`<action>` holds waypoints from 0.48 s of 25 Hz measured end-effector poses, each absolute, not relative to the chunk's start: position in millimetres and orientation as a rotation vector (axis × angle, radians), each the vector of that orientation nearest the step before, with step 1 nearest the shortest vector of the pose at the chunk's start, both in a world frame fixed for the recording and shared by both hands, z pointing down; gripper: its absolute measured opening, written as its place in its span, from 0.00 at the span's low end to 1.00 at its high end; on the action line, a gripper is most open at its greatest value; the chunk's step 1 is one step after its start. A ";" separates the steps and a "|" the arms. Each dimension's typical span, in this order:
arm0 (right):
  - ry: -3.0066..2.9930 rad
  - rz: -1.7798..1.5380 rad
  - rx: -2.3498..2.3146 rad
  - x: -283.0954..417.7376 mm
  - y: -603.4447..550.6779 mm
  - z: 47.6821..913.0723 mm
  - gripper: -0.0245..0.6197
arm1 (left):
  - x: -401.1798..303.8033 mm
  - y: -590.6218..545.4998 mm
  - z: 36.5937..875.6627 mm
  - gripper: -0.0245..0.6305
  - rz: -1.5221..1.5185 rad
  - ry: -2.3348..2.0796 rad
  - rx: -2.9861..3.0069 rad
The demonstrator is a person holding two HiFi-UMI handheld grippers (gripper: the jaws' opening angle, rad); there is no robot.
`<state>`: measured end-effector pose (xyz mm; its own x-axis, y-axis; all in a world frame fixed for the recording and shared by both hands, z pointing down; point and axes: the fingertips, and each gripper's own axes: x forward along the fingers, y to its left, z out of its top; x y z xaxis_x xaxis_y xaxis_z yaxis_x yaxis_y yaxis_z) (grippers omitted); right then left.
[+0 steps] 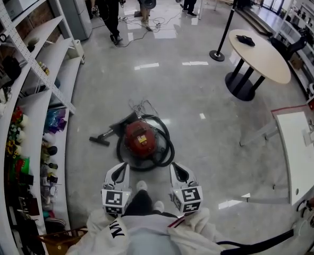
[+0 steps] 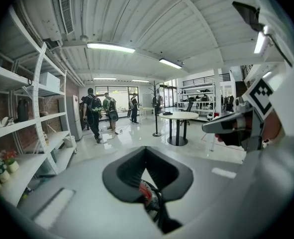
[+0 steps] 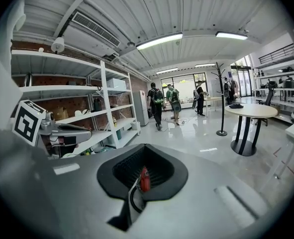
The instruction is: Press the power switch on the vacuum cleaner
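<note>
Head view: we stand over the vacuum (image 1: 141, 137), a red canister on the floor just ahead of our feet. Its black hose (image 1: 169, 145) is coiled around it and its nozzle (image 1: 99, 138) lies to the left. The left gripper (image 1: 120, 170) and right gripper (image 1: 178, 170) hang on its near side, one at each flank, neither touching it. Left gripper view and right gripper view each show the jaws meeting at the tips with nothing held; only a sliver of red body shows through the gap behind the pads. Shelves (image 1: 45, 52) line the left, and a round table (image 1: 257, 54) stands far right.

We judge the task to be at its approach: no gripper is on the machine, and we cannot pick out the switch from here. The next move calls for lowering one gripper to the canister's top, finding the switch, and pushing it squarely with the closed tips so the canister does not roll.
</note>
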<state>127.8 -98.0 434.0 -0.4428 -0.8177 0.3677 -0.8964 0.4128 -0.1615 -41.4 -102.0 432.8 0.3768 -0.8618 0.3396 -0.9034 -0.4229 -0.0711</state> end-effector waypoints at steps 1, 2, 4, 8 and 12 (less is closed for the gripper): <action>-2.434 0.493 1.509 127.0 -103.2 434.0 0.04 | -43.0 -107.0 432.3 0.04 0.493 -1.612 2.500; -2.431 0.492 1.510 125.6 -108.5 433.8 0.04 | -45.2 -112.0 432.4 0.04 0.490 -1.612 2.498; -2.425 0.488 1.508 121.8 -118.9 432.7 0.04 | -50.6 -121.7 433.7 0.04 0.487 -1.611 2.490; -2.419 0.480 1.502 113.2 -138.8 431.8 0.04 | -58.9 -142.4 434.7 0.04 0.476 -1.612 2.484; -2.407 0.478 1.503 103.2 -157.1 431.7 0.04 | -66.5 -163.0 434.4 0.04 0.464 -1.600 2.489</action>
<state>103.2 -157.1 431.7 -0.4293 -0.8150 0.3892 -0.9019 0.4097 -0.1367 -66.5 -163.0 434.4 0.3843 -0.8607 0.3339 -0.9059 -0.4212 -0.0432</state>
